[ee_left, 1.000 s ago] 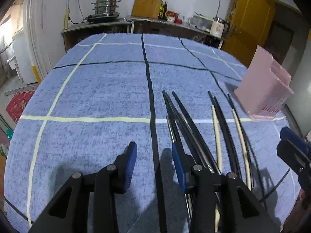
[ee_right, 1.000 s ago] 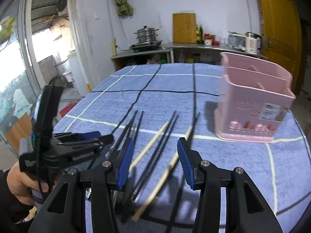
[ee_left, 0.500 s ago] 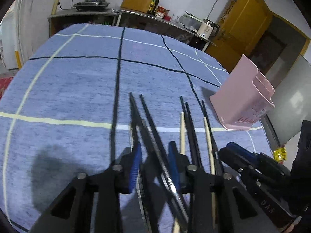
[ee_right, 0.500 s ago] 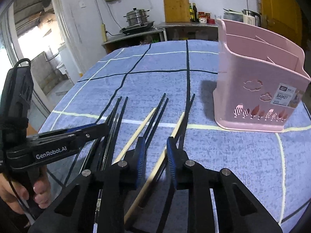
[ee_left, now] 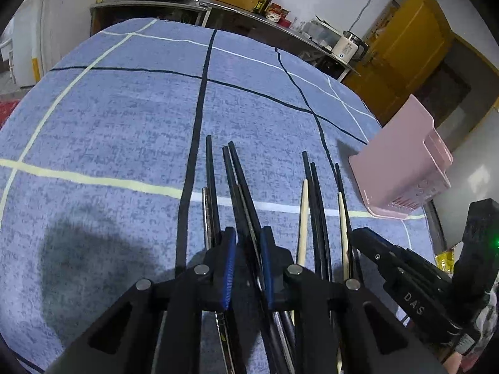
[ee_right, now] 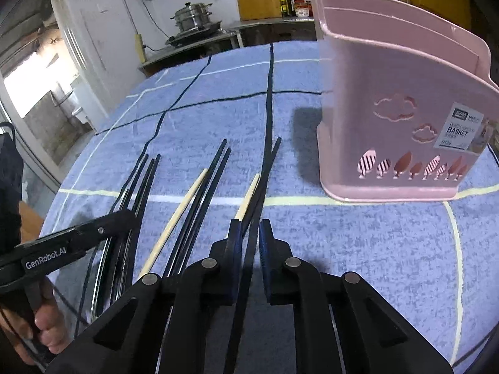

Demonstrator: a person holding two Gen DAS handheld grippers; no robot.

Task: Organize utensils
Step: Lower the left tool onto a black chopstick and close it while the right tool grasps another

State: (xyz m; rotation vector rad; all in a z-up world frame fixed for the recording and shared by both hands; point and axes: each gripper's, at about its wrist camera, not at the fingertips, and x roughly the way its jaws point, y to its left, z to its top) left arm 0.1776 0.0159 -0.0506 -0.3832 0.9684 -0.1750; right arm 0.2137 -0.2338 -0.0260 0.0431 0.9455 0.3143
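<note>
Chopstick (ee_left: 246, 187) ends hidden beneath tongs (ee_left: 246, 249)

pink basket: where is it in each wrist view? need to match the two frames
Left wrist: pink basket at the right edge, mid-height, seen from behind and tilted by the lens.
Right wrist: pink basket upper right, large, label and cut-out front facing the camera.
Shared landmark: the cream stripe across the blue tablecloth runs under the chopsticks to the basket's foot.

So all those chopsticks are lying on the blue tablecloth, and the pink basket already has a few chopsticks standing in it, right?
Not quite. The chopsticks do lie on the blue tablecloth, but the right wrist view shows no chopsticks standing in the pink basket.
</note>
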